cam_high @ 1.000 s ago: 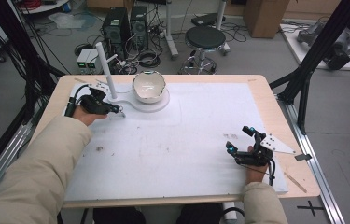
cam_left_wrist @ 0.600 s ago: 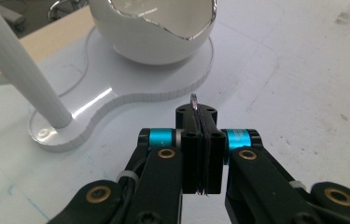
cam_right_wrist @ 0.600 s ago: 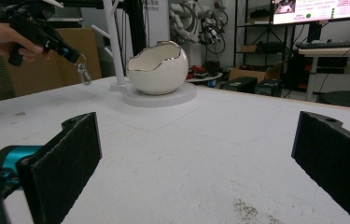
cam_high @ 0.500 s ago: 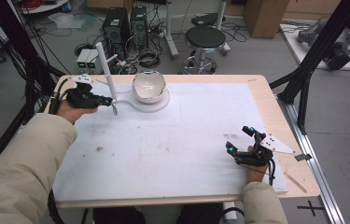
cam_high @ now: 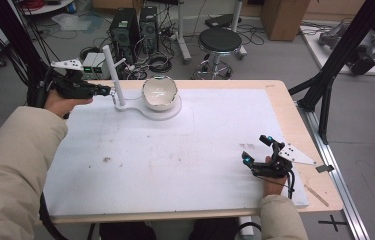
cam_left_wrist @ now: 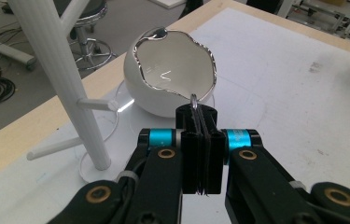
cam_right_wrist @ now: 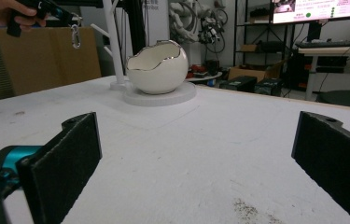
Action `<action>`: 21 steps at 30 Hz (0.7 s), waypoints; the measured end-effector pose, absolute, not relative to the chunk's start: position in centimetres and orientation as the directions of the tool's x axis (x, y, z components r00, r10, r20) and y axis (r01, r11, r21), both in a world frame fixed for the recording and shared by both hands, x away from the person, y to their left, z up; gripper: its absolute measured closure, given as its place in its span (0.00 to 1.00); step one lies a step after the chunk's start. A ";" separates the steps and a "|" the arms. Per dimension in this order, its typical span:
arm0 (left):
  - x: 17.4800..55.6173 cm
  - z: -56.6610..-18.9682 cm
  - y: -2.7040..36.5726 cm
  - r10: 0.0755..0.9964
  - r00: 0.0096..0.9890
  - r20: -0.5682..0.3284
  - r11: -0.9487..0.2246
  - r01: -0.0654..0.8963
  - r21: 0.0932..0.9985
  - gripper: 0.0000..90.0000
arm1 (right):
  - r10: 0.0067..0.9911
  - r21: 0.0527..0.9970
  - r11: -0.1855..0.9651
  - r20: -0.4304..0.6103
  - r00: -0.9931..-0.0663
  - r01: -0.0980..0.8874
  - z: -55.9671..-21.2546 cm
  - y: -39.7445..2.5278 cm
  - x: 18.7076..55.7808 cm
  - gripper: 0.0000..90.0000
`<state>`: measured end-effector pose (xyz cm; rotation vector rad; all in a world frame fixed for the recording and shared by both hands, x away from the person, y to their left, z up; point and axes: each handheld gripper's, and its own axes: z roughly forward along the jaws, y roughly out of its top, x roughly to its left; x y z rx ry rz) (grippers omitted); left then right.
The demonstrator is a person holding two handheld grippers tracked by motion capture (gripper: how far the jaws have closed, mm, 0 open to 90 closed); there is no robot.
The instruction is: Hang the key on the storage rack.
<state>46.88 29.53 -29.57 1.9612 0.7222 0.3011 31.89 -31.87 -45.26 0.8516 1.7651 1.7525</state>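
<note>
White mat (cam_high: 175,165) stained; left tongs (cam_left_wrist: 199,119) pinch ring (cam_left_wrist: 194,99), right tongs (cam_high: 259,149) agape.

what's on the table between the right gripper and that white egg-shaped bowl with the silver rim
Nothing stands there. In the right gripper view, bare white table covering, with faint specks, runs from the open right gripper to the white egg-shaped bowl. The high view shows the same.

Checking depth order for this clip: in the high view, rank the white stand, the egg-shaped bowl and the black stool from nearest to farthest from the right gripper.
From the right gripper, at the near right of the table:
1. Egg-shaped bowl, far side, left of centre.
2. White stand, just left of the bowl.
3. Black stool, on the floor beyond the table.
</note>
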 end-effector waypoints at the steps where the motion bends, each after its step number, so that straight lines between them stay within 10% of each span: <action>1: 47.1 -29.4 29.6 0.601 0.794 -0.094 -0.338 0.359 0.870 0.98 | 0.735 0.996 -0.028 0.075 -0.674 0.081 -45.2 -31.9 31.9 0.01; 21: 50.3 -29.0 31.4 0.580 0.794 -0.183 -0.293 0.413 0.863 0.98 | 0.737 0.996 -0.023 0.073 -0.672 0.083 -45.2 -31.8 31.9 0.01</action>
